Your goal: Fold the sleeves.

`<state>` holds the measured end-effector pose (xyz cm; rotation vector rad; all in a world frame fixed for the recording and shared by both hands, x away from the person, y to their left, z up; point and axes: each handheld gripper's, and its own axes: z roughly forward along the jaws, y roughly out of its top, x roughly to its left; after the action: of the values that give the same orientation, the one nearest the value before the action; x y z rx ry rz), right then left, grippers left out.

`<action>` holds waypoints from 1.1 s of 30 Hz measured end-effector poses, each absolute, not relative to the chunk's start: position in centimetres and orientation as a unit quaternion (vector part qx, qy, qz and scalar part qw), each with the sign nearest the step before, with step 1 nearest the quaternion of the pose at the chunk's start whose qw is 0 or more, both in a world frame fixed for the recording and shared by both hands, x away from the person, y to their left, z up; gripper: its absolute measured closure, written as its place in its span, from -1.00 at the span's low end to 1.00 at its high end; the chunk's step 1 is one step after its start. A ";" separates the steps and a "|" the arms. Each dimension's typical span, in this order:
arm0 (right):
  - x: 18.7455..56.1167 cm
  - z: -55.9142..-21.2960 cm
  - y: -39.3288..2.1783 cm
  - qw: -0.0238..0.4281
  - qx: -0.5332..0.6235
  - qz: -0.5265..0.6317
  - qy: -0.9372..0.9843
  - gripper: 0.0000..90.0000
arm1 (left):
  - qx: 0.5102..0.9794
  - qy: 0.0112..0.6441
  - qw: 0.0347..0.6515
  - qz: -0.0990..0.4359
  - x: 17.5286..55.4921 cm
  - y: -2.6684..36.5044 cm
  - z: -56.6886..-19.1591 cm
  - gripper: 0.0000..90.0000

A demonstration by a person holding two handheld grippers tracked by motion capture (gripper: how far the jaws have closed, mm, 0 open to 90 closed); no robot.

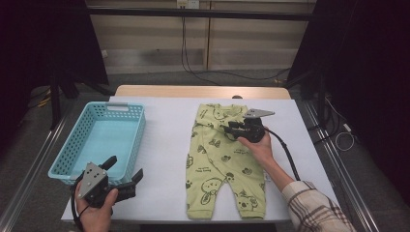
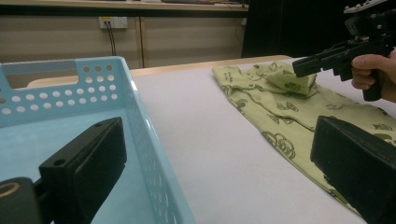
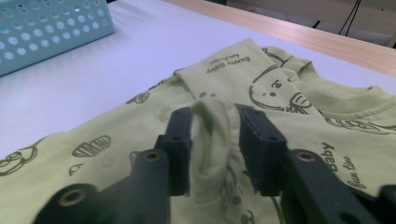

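A yellow-green baby romper with dark cartoon prints lies flat on the white table, legs toward the front edge. My right gripper rests low over its chest, held by a hand in a plaid sleeve. In the right gripper view its jaws stand a little apart around an upright fold of the romper's fabric, and the pads do not squeeze it. My left gripper is open at the front left, beside the basket, with nothing between its jaws. The left gripper view shows the romper and the right gripper above a bunched fold.
A light blue perforated basket sits at the left of the table with nothing in it; its wall is close to my left gripper. The bare white table top lies between basket and romper. A wooden edge runs along the back.
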<state>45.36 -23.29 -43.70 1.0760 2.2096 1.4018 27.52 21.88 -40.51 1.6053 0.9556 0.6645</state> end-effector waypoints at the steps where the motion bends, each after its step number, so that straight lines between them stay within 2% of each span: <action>1: 45.3 -43.6 -23.3 0.156 0.375 0.489 0.772 0.29 | 0.678 0.404 0.547 0.281 27.5 21.9 -40.5 -0.92; 3: 45.2 -43.5 -23.4 0.155 0.378 0.493 0.768 0.11 | 0.678 0.403 0.547 0.281 27.5 21.9 -40.5 -0.92; 5: 45.1 -43.4 -23.5 0.158 0.381 0.492 0.767 0.08 | 0.678 0.403 0.547 0.281 27.5 21.8 -40.5 -0.92; 13: 44.1 -42.9 -24.3 0.174 0.388 0.502 0.753 -0.39 | 0.675 0.404 0.550 0.282 27.6 21.7 -40.5 -0.92; 18: 43.4 -42.3 -25.6 0.192 0.400 0.510 0.737 -0.58 | 0.675 0.398 0.554 0.282 27.7 21.4 -40.2 -0.91; 22: 42.8 -42.0 -26.8 0.210 0.409 0.512 0.726 -0.70 | 0.676 0.398 0.554 0.278 27.8 21.3 -40.3 -0.91; 33: 40.2 -41.4 -29.0 0.236 0.429 0.520 0.700 -0.87 | 0.678 0.400 0.553 0.273 28.4 20.5 -40.4 -0.91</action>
<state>40.18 -28.97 -41.44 1.1750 1.9203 1.4246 28.38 20.53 -40.42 1.6035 0.9452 0.6451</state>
